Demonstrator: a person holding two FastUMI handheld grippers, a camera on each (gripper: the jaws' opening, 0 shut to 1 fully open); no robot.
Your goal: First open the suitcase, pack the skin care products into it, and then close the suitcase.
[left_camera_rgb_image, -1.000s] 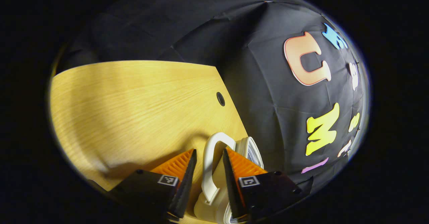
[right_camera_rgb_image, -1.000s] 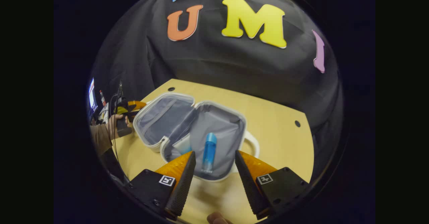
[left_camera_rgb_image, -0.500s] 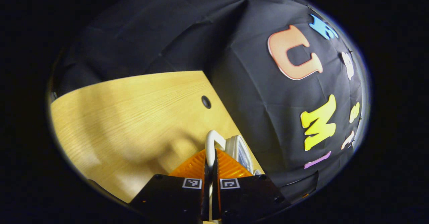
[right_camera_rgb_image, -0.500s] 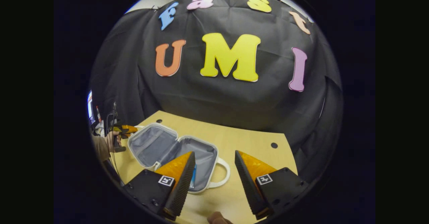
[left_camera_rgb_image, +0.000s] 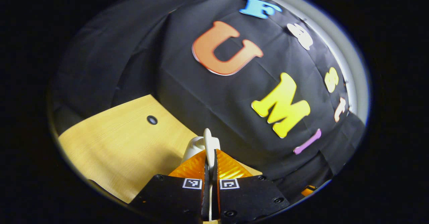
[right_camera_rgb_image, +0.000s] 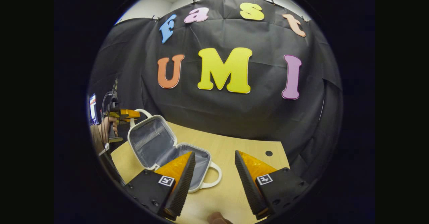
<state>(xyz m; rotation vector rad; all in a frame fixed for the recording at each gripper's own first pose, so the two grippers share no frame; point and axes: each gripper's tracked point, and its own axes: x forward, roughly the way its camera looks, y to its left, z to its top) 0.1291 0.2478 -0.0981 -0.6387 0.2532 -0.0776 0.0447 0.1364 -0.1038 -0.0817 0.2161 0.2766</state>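
The white suitcase (right_camera_rgb_image: 201, 170) lies open on the wooden table (right_camera_rgb_image: 241, 147), its grey lining showing. Its lid (right_camera_rgb_image: 151, 140) stands tilted up at the left. In the left gripper view, my left gripper (left_camera_rgb_image: 210, 162) is shut on the lid's white handle (left_camera_rgb_image: 207, 142), which sticks up between the jaws. The right gripper view shows that same gripper (right_camera_rgb_image: 129, 114) at the lid's top edge, held by a hand (right_camera_rgb_image: 106, 130). My right gripper (right_camera_rgb_image: 214, 153) hangs open above the table's near side, behind the suitcase base and apart from it. One of its fingers (right_camera_rgb_image: 179, 173) hides part of the suitcase's inside.
The base's white handle (right_camera_rgb_image: 216, 177) points toward the table's right part. Round holes mark the tabletop (right_camera_rgb_image: 268, 153) (left_camera_rgb_image: 152, 120). Black cloth walls close the far and right sides. A screen (right_camera_rgb_image: 92, 107) and cables stand off the left edge. A fingertip (right_camera_rgb_image: 218, 219) shows at the bottom.
My left gripper closed on the lid's handle and raised the lid from flat to tilted up. My right gripper pulled back from the suitcase, and the blue bottle inside went behind its finger.
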